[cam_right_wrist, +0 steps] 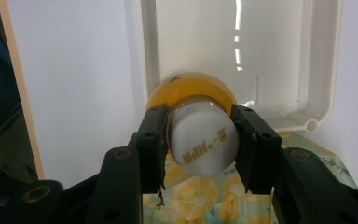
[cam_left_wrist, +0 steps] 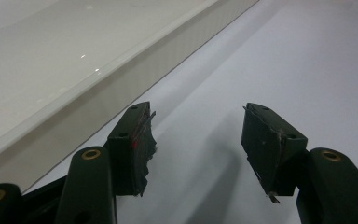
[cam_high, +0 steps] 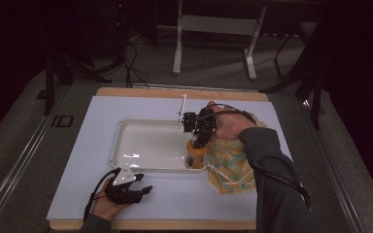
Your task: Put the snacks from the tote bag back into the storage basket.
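Observation:
An orange juice bottle [cam_high: 194,157] with a white cap [cam_right_wrist: 204,139] stands upright in the near right corner of the white tray [cam_high: 141,145]. My right gripper [cam_high: 200,137] comes down from above and is shut on the bottle's cap, one jaw on each side of it. In the right gripper view the orange bottle [cam_right_wrist: 191,88] bulges below the cap, over the tray's corner [cam_right_wrist: 307,122]. My left gripper [cam_high: 141,184] rests on the white mat near the table's front, open, with nothing between its fingertips [cam_left_wrist: 196,140]. The tray's wall [cam_left_wrist: 98,88] runs just beside it.
A lemon-patterned cloth bag [cam_high: 230,162] lies right of the tray, under my right forearm. The white mat [cam_high: 77,170] covers a wooden table [cam_high: 175,92]. A white table frame [cam_high: 213,29] and cables stand on the floor beyond.

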### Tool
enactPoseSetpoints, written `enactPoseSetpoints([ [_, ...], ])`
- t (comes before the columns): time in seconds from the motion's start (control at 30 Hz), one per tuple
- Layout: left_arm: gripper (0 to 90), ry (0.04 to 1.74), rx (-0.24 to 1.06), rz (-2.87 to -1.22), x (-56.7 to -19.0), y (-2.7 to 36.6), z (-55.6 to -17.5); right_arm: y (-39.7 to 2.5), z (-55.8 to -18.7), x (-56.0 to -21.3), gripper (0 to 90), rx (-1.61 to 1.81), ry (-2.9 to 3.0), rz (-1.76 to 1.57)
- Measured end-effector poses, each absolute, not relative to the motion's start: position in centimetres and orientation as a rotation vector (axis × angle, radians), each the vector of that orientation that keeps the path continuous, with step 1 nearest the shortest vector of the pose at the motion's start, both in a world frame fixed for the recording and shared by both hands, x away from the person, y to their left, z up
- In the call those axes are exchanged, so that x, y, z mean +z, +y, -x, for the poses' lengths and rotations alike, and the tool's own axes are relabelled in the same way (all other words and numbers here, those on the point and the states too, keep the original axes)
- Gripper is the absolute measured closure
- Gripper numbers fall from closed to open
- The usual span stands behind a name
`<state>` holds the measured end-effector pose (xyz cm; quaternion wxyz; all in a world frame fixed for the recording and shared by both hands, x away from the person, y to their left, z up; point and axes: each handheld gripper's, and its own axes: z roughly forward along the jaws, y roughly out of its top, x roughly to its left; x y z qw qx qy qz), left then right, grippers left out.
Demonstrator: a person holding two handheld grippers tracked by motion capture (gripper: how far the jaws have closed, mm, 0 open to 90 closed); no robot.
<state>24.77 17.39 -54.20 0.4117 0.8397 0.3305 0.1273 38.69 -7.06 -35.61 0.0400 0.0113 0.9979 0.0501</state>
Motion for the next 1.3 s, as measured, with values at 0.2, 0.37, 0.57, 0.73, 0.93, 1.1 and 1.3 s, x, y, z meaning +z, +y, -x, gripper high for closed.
enactPoseSetpoints([
  [0.2, 43.1, 0.831, 0.321, -2.112, -54.2, 17.4, -24.8, -6.9, -38.6, -36.4, 45.1, 0.134, 3.063, -0.058],
  [0.37, 43.1, 0.830, 0.320, -2.112, -54.2, 17.4, -24.8, -6.7, -38.6, -36.5, 39.7, 0.154, 3.047, -0.067],
  [0.57, 43.1, 0.830, 0.319, -2.112, -54.2, 17.4, -24.8, -6.6, -38.6, -36.2, 36.7, 0.176, 3.032, -0.075],
  [0.73, 43.0, 0.829, 0.320, -2.114, -54.2, 17.4, -24.8, -6.7, -38.5, -35.6, 36.3, 0.225, 3.022, -0.085],
  [0.93, 43.0, 0.830, 0.318, -2.114, -54.2, 17.4, -24.8, -7.0, -38.3, -34.7, 36.3, 0.267, 3.011, -0.082],
  [1.1, 43.0, 0.829, 0.320, -2.115, -54.2, 17.4, -24.8, -7.4, -38.2, -34.0, 36.7, 0.282, 3.002, -0.089],
  [1.3, 43.0, 0.829, 0.317, -2.116, -54.2, 17.4, -24.8, -8.0, -38.1, -33.5, 37.0, 0.297, 2.998, -0.091],
])
